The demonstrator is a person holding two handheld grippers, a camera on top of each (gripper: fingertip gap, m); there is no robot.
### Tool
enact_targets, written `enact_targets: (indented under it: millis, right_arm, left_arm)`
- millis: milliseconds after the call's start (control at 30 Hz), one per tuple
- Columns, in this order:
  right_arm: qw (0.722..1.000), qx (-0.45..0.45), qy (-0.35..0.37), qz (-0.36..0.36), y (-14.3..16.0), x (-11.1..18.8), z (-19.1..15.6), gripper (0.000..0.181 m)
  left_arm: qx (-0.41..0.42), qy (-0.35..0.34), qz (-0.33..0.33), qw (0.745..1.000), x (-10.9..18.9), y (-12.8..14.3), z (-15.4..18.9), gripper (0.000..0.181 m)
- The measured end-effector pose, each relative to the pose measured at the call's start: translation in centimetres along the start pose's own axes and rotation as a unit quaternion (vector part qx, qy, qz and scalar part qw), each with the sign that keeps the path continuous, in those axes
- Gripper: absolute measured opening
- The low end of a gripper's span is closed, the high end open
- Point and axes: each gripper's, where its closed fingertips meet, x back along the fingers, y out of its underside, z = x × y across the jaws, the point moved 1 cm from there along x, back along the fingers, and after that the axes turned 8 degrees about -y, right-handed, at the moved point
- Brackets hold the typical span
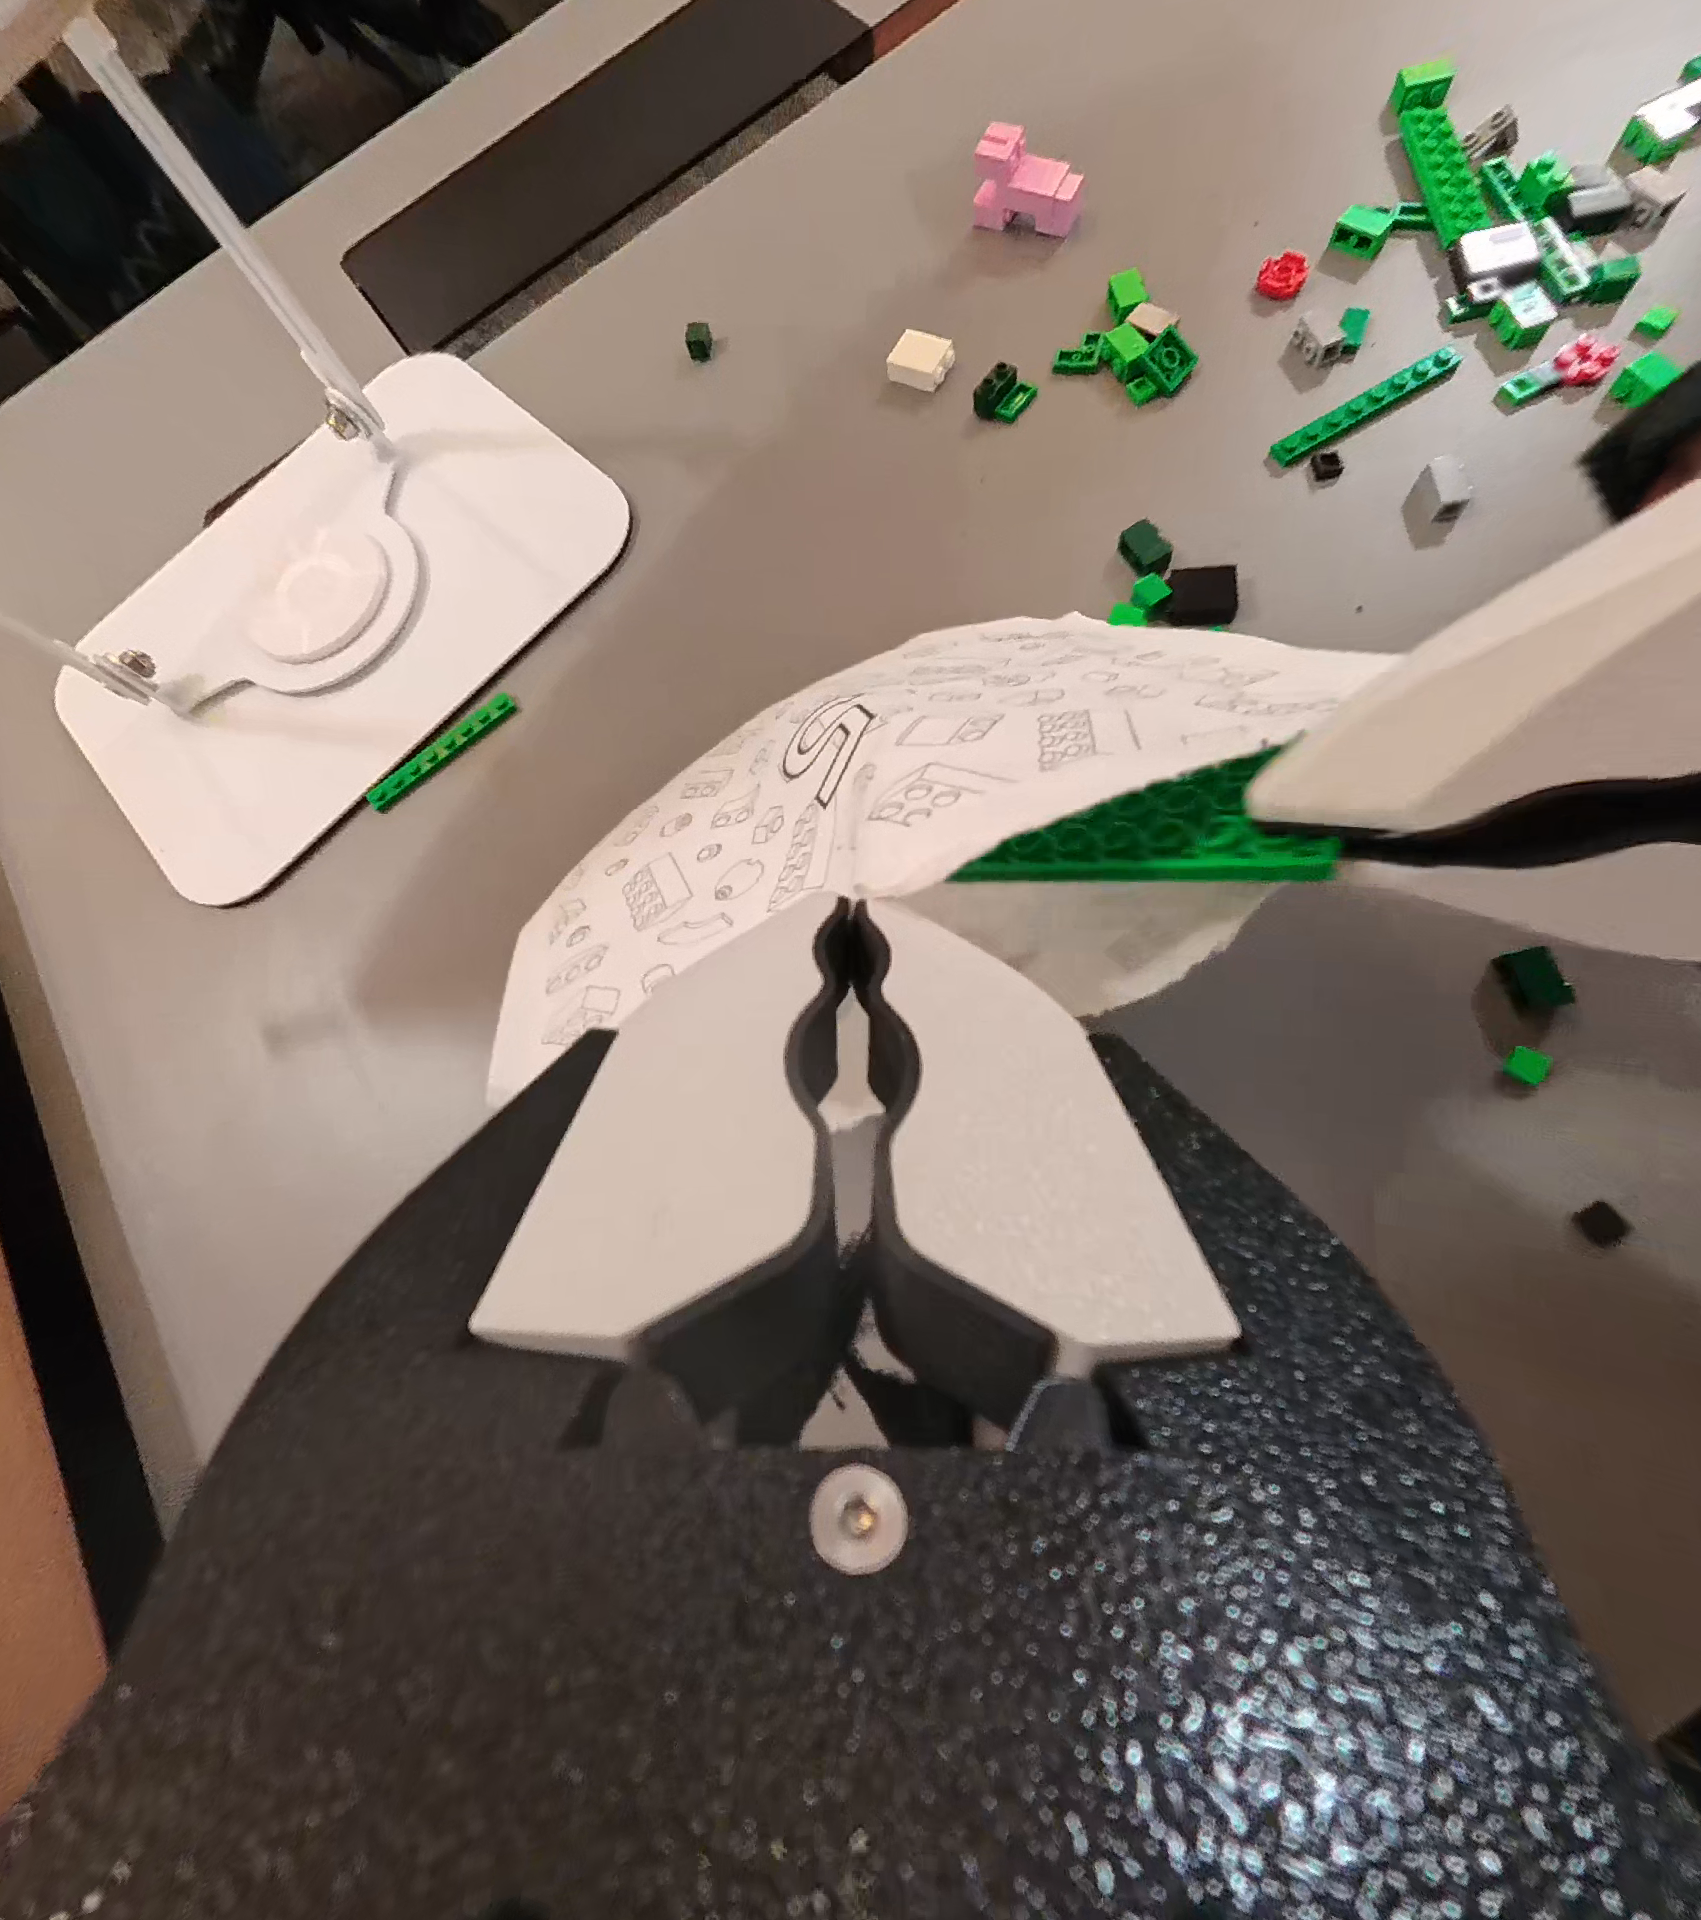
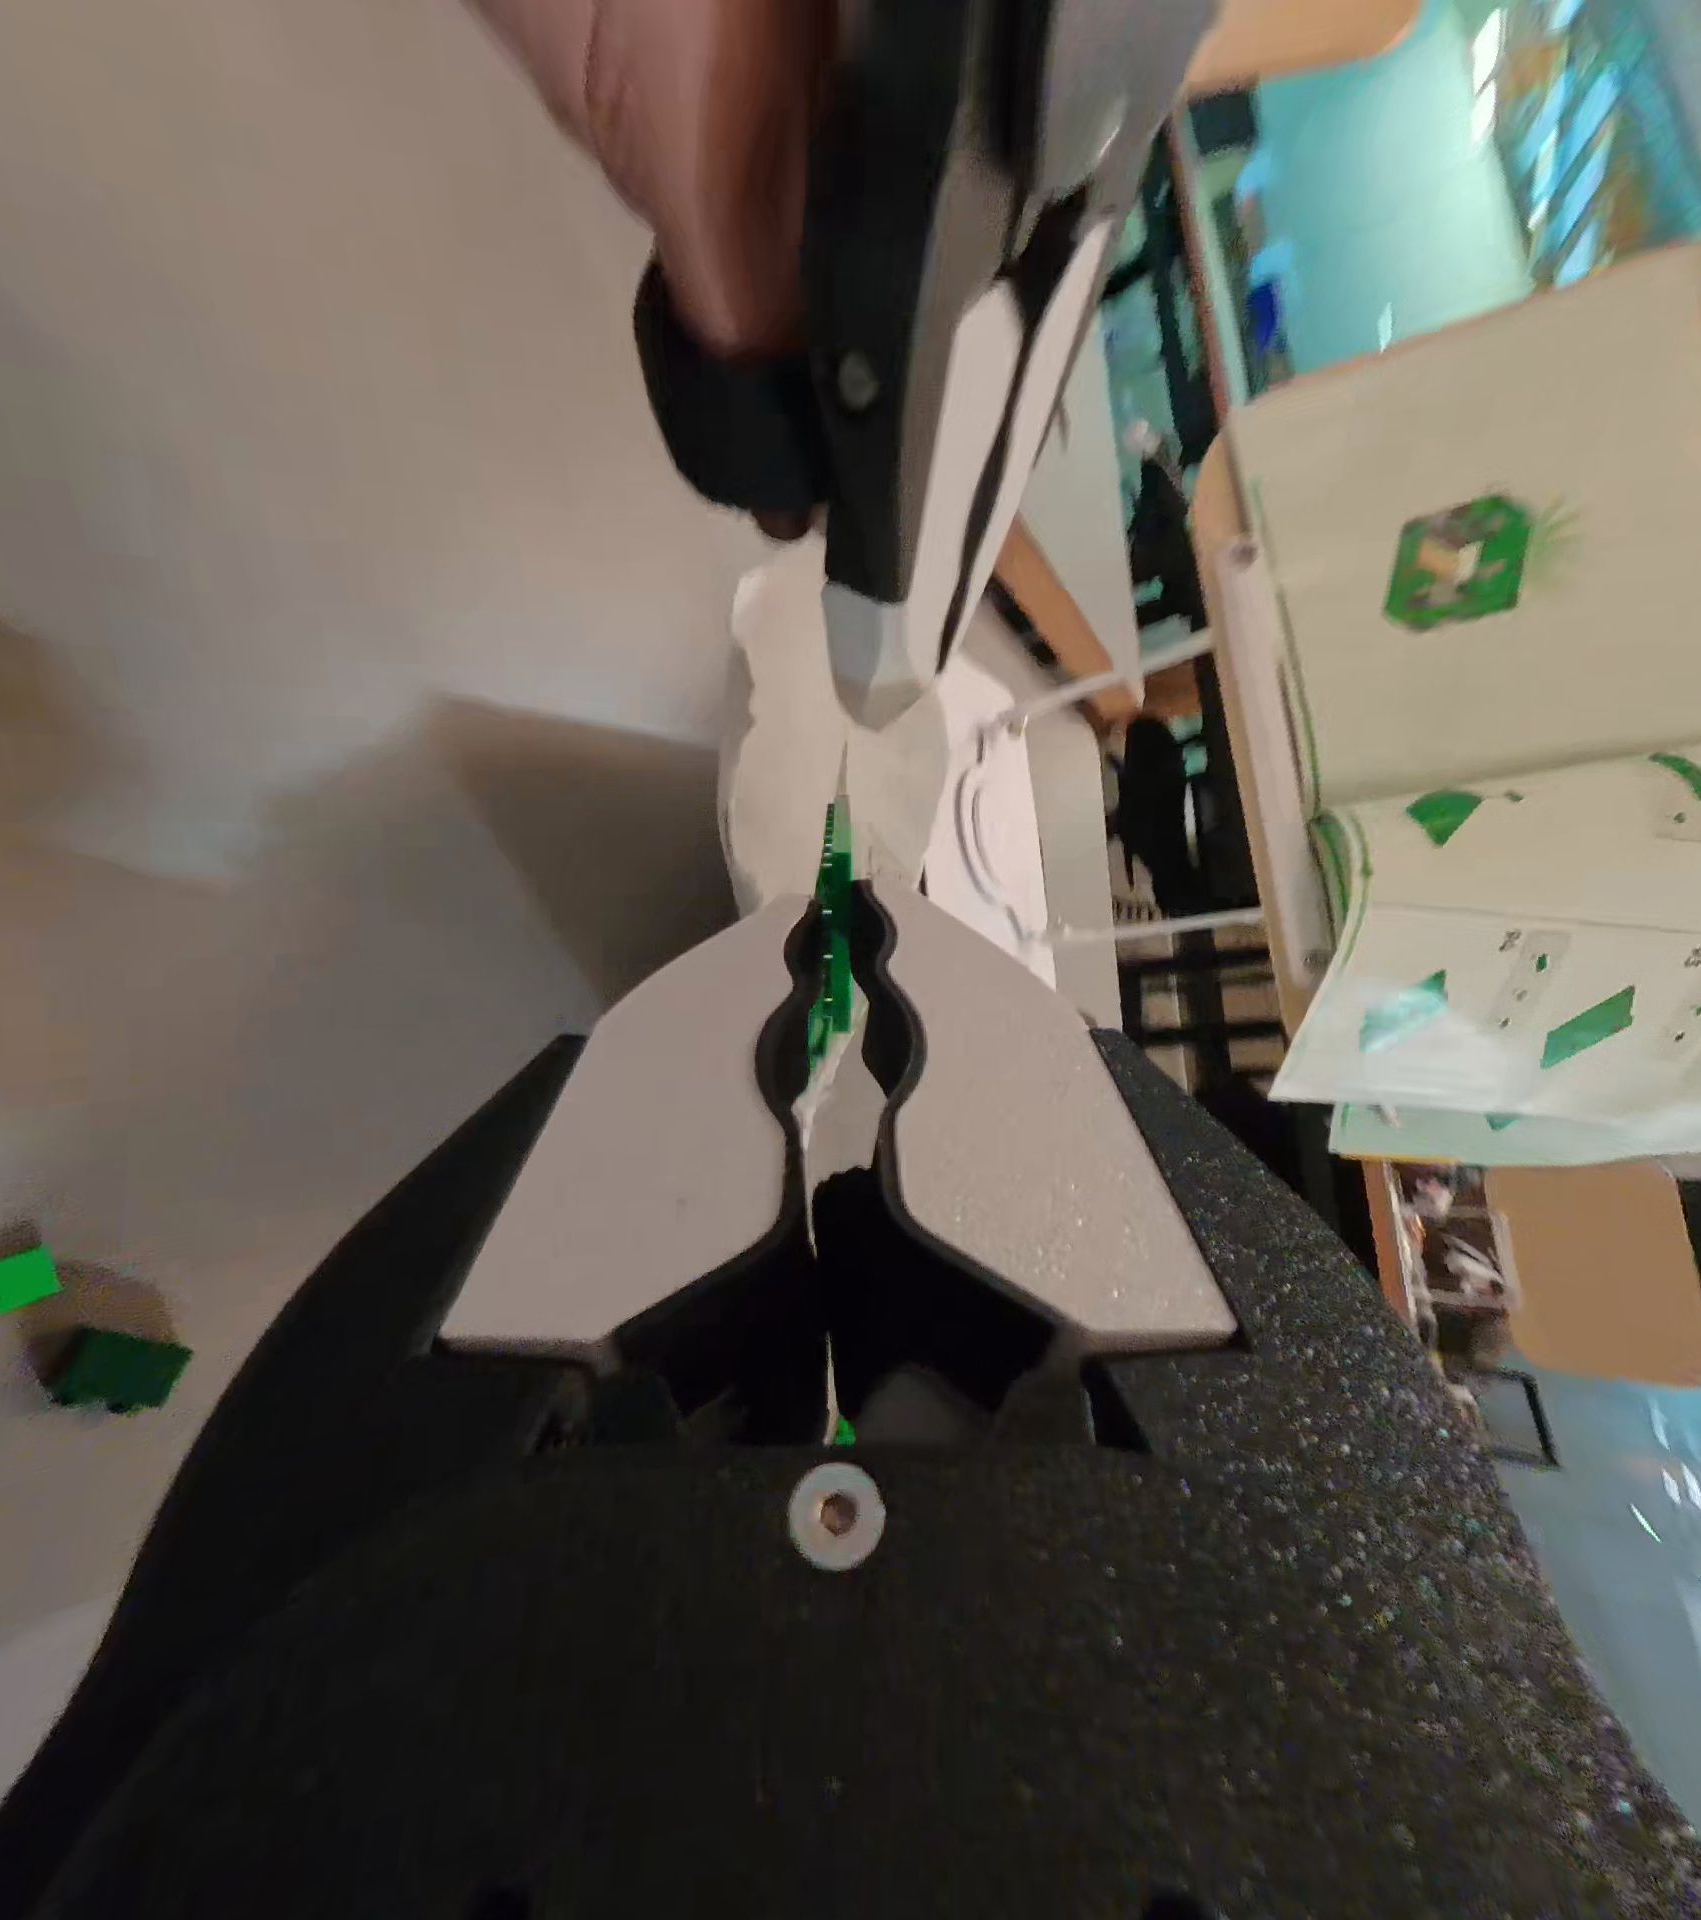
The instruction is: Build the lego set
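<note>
Warm dim light, blurred fisheye edges

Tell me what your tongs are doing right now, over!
Left tongs shut on paper bag. Right tongs shut on green plate, half out of bag. Loose bricks scattered beyond; nothing blocking.

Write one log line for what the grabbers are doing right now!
left gripper: shut on paper bag | right gripper: shut on green plate | loose bricks: on table
</note>
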Motion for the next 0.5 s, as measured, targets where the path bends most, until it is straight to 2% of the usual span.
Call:
enact_targets:
  millis: [33,100,200,333,433,500]
  right_arm:
    - [1.000,0.004,-0.002,-0.026,0.5,-0.4,0.0,0.006]
    - [0.997,0.013,0.000,-0.070,1.2,-1.2,0.1,0.006]
    - [0.995,0.016,0.009,-0.101,1.8,-1.9,0.4,0.006]
    - [0.996,-0.019,0.014,-0.081,1.5,-1.7,0.7,0.006]
    - [0.997,-0.036,0.012,-0.062,1.2,-1.3,0.8,0.026]
    - [0.998,-0.043,0.007,-0.055,1.2,-1.2,0.6,0.027]
  left_arm:
    - [0.005,0.002,-0.003,1.000,0.1,-0.2,0.2,0.000]
    - [0.008,0.005,-0.009,1.000,0.4,-0.5,0.7,0.000]
    - [0.007,-0.006,-0.013,1.000,0.8,-1.1,0.9,0.000]
    - [0.002,-0.017,-0.021,1.000,0.9,-1.3,0.7,0.000]
    - [0.001,-0.021,-0.019,1.000,0.8,-1.5,0.7,0.000]
    - [0.000,-0.022,-0.019,1.000,0.6,-1.6,0.7,0.000]
